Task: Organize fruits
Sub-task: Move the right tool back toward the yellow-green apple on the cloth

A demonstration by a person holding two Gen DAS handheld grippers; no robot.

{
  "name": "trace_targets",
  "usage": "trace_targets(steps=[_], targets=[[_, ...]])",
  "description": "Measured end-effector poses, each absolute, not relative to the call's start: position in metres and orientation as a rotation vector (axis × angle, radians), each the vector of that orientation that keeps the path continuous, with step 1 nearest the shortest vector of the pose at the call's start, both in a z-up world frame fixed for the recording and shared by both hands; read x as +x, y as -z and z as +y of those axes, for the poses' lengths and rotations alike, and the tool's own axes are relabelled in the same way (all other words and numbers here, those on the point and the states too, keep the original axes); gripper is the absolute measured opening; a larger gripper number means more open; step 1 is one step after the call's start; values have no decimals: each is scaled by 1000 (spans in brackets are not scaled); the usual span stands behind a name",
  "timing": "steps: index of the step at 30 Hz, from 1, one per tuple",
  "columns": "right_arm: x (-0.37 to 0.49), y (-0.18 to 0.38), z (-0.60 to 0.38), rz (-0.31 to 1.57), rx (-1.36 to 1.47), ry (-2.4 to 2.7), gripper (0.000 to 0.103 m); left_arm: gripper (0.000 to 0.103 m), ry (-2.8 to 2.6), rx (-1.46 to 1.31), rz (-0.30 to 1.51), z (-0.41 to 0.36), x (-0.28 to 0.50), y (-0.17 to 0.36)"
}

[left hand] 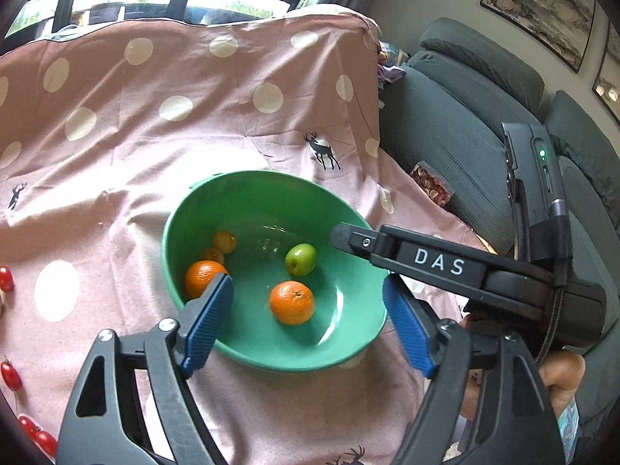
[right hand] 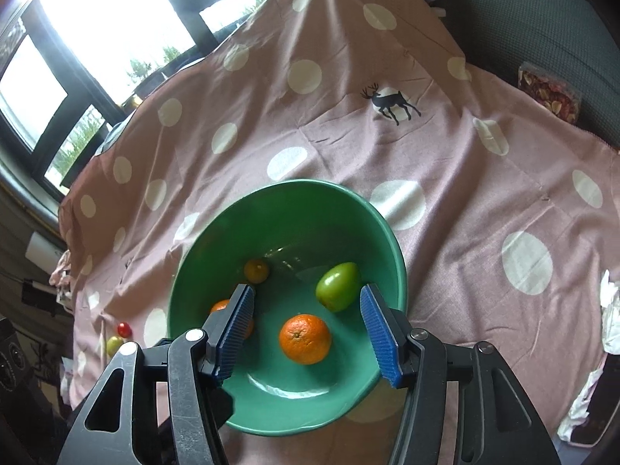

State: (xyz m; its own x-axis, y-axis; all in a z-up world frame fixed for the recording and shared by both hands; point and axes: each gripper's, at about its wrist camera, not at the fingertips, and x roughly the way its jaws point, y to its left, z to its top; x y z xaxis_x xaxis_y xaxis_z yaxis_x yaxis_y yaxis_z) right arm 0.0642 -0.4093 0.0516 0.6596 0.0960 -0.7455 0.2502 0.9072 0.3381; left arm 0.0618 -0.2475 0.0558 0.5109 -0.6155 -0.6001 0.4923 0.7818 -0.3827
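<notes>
- Green bowl [right hand: 387, 232] sits mid-cloth [right hand: 484, 201], holding two oranges [right hand: 305, 339], a green fruit [right hand: 338, 286] and two small yellowish fruits [left hand: 224, 241].
- Both my claws hover over the bowl; the right gripper [right hand: 308, 333] is spread wide and holds nothing, with the near orange lying loose on the bowl floor between its pads.
- My left gripper [left hand: 308, 312] is also wide open and empty, above the bowl's near rim.
- Loose fruit is left by the cloth's left edge: red tomatoes [left hand: 9, 375] in the left view, and a red one [right hand: 124, 329] beside a small green one [right hand: 115, 345] in the right view.
- I judge that the next pick lies to the left, so the left claw is nearer.
- Round fruit, so no long axis matters.
- "DAS" [left hand: 439, 261] is printed on the right gripper's body.
</notes>
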Motion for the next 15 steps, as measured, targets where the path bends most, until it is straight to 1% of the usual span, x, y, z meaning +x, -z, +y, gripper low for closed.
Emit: trace_targets(steps=[1, 2, 3, 4, 5, 7, 8, 15], targets=[[63, -54, -407, 845, 429, 94, 59, 86, 656, -183, 780, -240, 60, -58], [63, -56, -405, 837, 422, 95, 62, 88, 638, -189, 772, -232, 57, -60], [62, -58, -403, 828, 414, 98, 65, 89, 613, -191, 761, -223, 55, -63], [62, -60, -401, 818, 406, 102, 70, 89, 580, -190, 753, -214, 52, -65], [61, -62, -398, 809, 397, 107, 72, 89, 545, -191, 744, -204, 50, -68], [60, -66, -393, 798, 377, 115, 72, 94, 472, -196, 724, -182, 45, -71], [60, -67, -390, 793, 369, 116, 72, 100, 428, -200, 716, -170, 43, -73], [61, -71, -366, 785, 309, 99, 74, 101, 190, -213, 685, -80, 31, -72]])
